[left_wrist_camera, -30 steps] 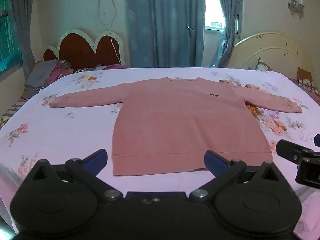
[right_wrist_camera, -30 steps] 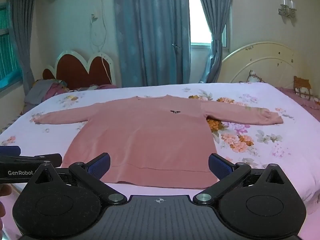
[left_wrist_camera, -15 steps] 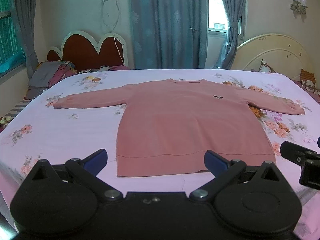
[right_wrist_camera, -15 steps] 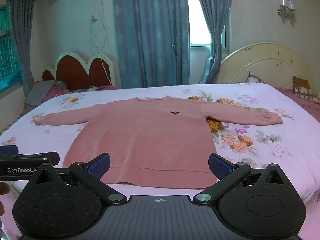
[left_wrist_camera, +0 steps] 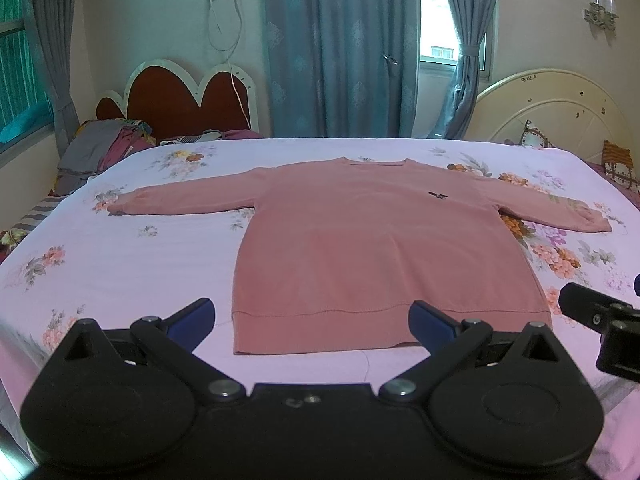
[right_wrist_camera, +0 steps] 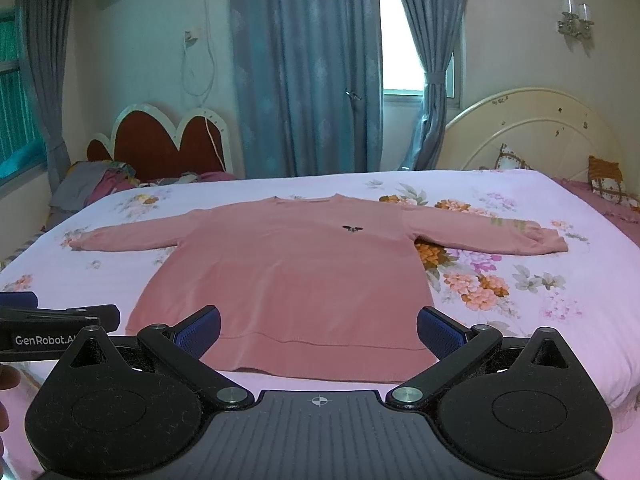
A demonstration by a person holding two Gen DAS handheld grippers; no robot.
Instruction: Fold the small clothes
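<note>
A pink long-sleeved sweater (left_wrist_camera: 372,240) (right_wrist_camera: 296,272) lies flat on the bed, face up, both sleeves spread sideways and the hem nearest me. A small dark emblem (right_wrist_camera: 352,228) marks its chest. My left gripper (left_wrist_camera: 312,322) hovers open in front of the hem, nothing between its blue pads. My right gripper (right_wrist_camera: 319,330) is open too, just before the hem, and holds nothing. The right gripper's body shows at the left wrist view's right edge; the left gripper's body shows at the right wrist view's left edge.
The bed has a pale pink floral sheet (left_wrist_camera: 120,264) (right_wrist_camera: 520,300). A pile of clothes (left_wrist_camera: 104,148) lies at the far left by a red headboard (left_wrist_camera: 180,104). A cream headboard (right_wrist_camera: 536,132) and cushions (right_wrist_camera: 608,184) stand at the right. Blue curtains hang behind.
Both views have tilted up slightly, so the sweater sits a little lower in frame. The grippers stay open and the sweater has not moved.
</note>
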